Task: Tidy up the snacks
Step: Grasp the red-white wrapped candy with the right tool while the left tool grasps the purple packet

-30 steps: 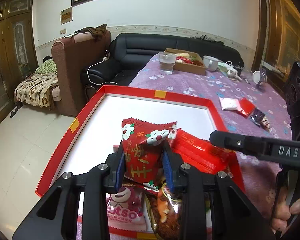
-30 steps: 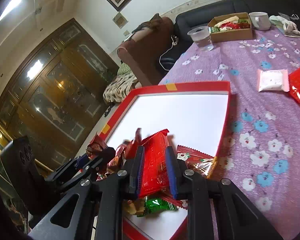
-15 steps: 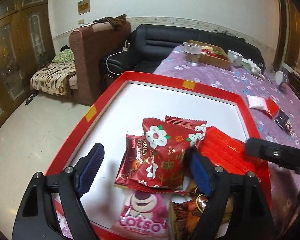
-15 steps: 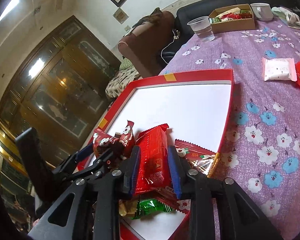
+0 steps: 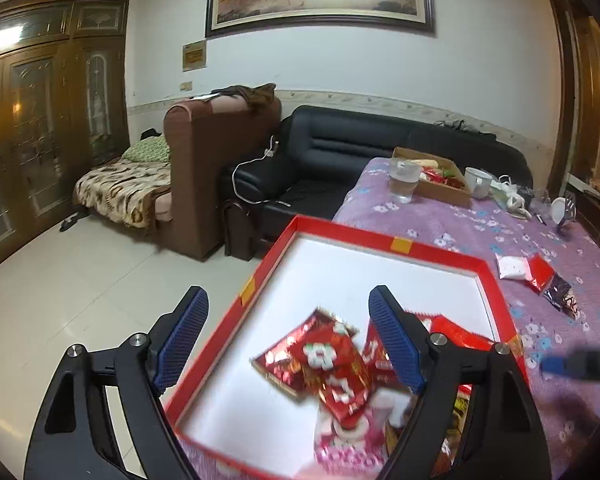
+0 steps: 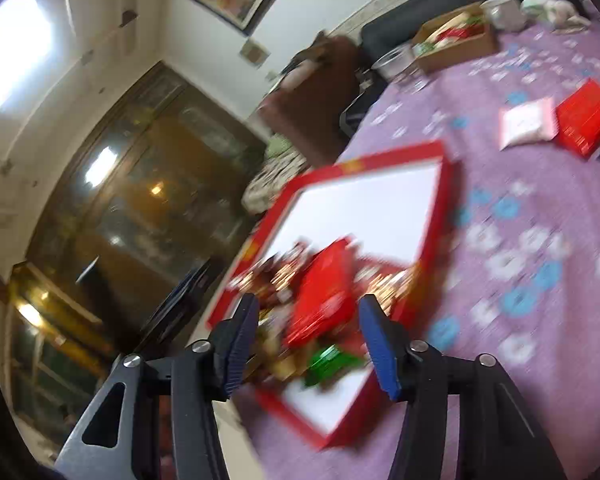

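At the near end of the red tray, both the left gripper and right gripper are hanging spread and empty above the heaped snack packets, which are risking sliding out over the low rim.

No legible text anywhere.

Red snack packets piled at near end of red-rimmed white tray; three packets loose on purple tablecloth.
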The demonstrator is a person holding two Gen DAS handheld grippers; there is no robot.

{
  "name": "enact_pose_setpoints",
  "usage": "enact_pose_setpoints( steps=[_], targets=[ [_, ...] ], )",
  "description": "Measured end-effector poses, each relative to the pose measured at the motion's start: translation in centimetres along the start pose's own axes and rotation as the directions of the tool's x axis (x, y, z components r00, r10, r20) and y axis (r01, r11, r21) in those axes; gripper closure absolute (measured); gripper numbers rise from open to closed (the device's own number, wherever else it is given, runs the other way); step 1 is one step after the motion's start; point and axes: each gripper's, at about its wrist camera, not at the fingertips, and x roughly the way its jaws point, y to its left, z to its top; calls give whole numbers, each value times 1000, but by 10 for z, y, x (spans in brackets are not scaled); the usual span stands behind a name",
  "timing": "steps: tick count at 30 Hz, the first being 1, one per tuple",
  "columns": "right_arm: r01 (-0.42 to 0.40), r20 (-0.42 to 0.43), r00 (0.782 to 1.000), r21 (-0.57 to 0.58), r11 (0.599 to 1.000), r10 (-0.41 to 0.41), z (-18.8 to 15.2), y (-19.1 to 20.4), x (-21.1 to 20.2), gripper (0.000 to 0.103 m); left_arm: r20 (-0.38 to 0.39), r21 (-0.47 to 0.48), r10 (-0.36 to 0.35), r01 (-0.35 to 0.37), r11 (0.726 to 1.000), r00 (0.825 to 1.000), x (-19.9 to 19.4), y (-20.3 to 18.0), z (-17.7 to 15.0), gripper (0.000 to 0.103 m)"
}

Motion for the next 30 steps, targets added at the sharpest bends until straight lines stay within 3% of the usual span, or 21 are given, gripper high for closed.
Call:
enact_pose_setpoints(
  steps=[7,10,13,16,19,23,30],
  targets=[
    [-77,-168,983,17,997,79,-33,20,30,46,-58,-71,-63,59,996,996,35,7,5,20],
    [-34,-211,977,-16,999,30,-42,26,42,47,-121,7,-55,57,998,991,44,-8,2,20],
    [-29,-243,970,-41,999,19,-46,33,44,44,-112,107,-5,17,994,994,38,-24,-2,20],
    [8,-278,960,-100,995,-36,-47,40,46,44,-166,202,50,-16,979,985,40,-39,-4,20],
    [31,-300,952,-117,993,-65,-48,44,43,44,-179,257,54,-7,967,982,30,-48,-9,20],
    [17,-316,947,-139,990,-61,-48,50,34,43,-224,270,34,28,962,974,16,-51,-29,20],
    [-58,-354,935,-137,989,6,-54,50,19,42,-171,250,9,35,968,985,1,-45,-30,20]
  ],
)
